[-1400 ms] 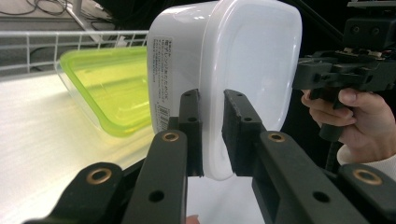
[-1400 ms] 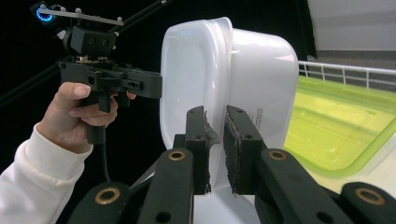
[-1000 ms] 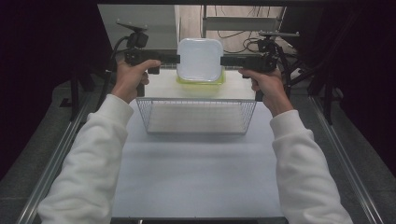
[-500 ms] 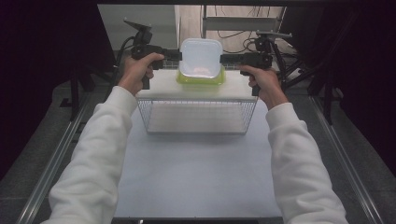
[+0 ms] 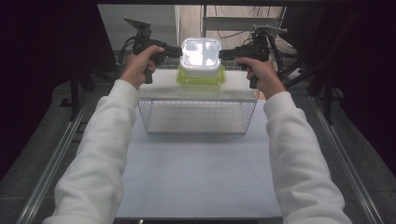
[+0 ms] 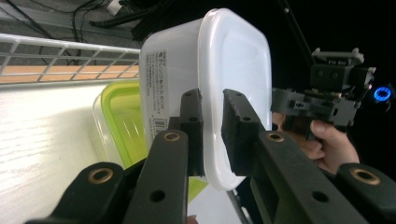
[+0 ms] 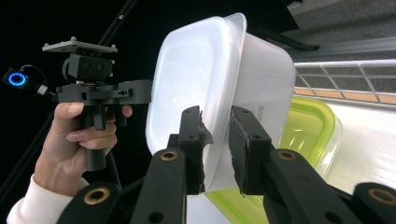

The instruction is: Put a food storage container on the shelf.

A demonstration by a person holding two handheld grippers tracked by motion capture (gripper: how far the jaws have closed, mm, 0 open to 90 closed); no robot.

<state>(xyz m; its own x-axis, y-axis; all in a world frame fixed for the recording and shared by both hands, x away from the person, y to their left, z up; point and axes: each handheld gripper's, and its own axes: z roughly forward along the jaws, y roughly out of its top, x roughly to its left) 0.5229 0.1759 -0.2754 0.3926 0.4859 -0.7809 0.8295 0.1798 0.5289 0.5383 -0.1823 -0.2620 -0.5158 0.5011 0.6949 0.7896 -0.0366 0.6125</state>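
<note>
A white translucent plastic container (image 5: 201, 52) is held tilted on its side just above a green-rimmed container (image 5: 201, 78) on the white shelf. My left gripper (image 5: 180, 51) is shut on its rim; in the left gripper view both pads (image 6: 192, 130) pinch the rim of the white container (image 6: 233, 60). My right gripper (image 5: 222, 53) has the opposite rim between its jaws. Those jaws have just been opening. In the right gripper view the pads (image 7: 243, 140) stand slightly off the white container (image 7: 196, 70). The green container (image 7: 308, 130) lies beneath it.
A wire basket (image 5: 201, 116) stands on the white table in front of the shelf (image 5: 163, 86). Wire grid and cables lie behind the green container (image 6: 121, 116). Dark frames and rails flank the table on both sides.
Both hands have moved away from the person with the white container, which has turned and now hangs closer over the green one. The right jaws have parted slightly on the rim.
</note>
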